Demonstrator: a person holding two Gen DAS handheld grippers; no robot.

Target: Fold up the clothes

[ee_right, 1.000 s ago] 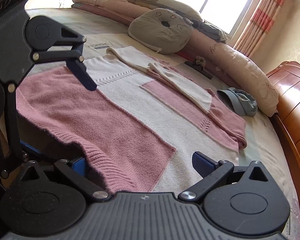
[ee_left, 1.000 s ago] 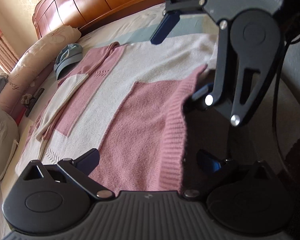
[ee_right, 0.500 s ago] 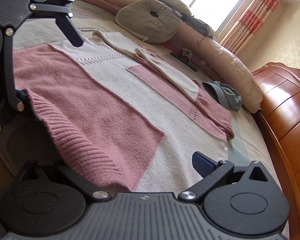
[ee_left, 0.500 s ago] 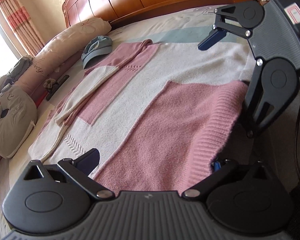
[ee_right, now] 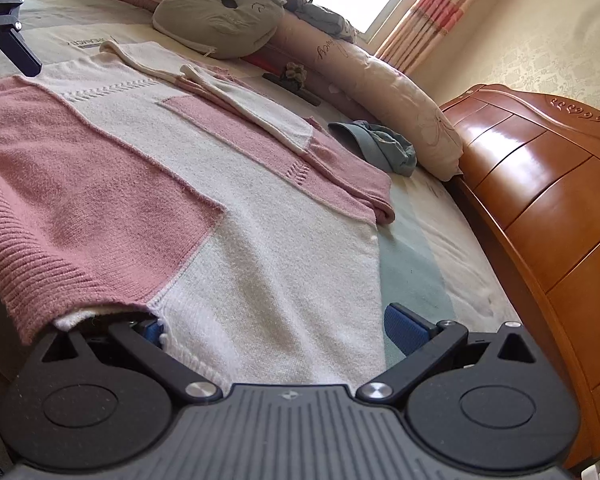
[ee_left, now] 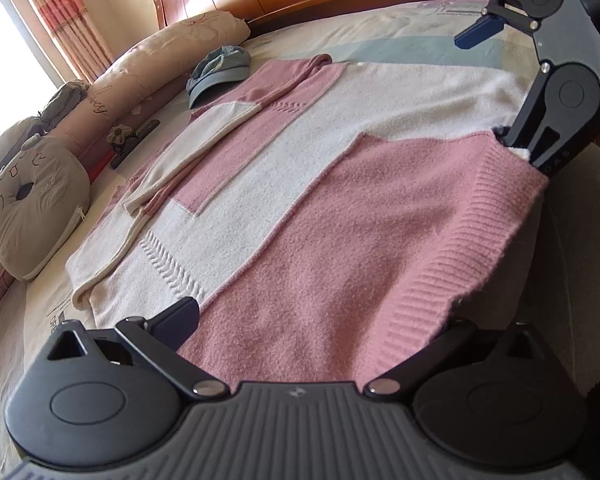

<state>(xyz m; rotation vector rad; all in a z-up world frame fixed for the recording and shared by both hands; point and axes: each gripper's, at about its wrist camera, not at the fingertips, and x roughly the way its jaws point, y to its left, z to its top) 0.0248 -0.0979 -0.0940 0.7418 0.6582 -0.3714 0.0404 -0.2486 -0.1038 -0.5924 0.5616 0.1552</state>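
Note:
A pink and white knitted sweater (ee_left: 340, 200) lies spread flat on the bed, with its sleeves (ee_left: 204, 140) folded in across the chest. Its ribbed pink hem (ee_left: 480, 248) hangs at the near bed edge. My left gripper (ee_left: 320, 320) is open at the hem's left part. One finger (ee_left: 180, 316) rests on top of the knit and the other is hidden under the rib. My right gripper (ee_right: 276, 328) is open at the white right corner of the sweater (ee_right: 220, 200). Its left finger (ee_right: 152, 330) is tucked under the hem. In the left wrist view the right gripper (ee_left: 496, 88) shows at the far right.
A blue cap (ee_left: 220, 68) lies beyond the sweater's collar. A grey cat-face cushion (ee_left: 36, 208) and a long floral bolster (ee_left: 160, 56) line the far side. The wooden headboard (ee_right: 540, 180) rises on the right. Bare sheet (ee_right: 416, 272) shows beside the sweater.
The two grippers have moved apart along the hem. The hem, bunched and raised a second ago, now lies stretched out flat at the bed edge.

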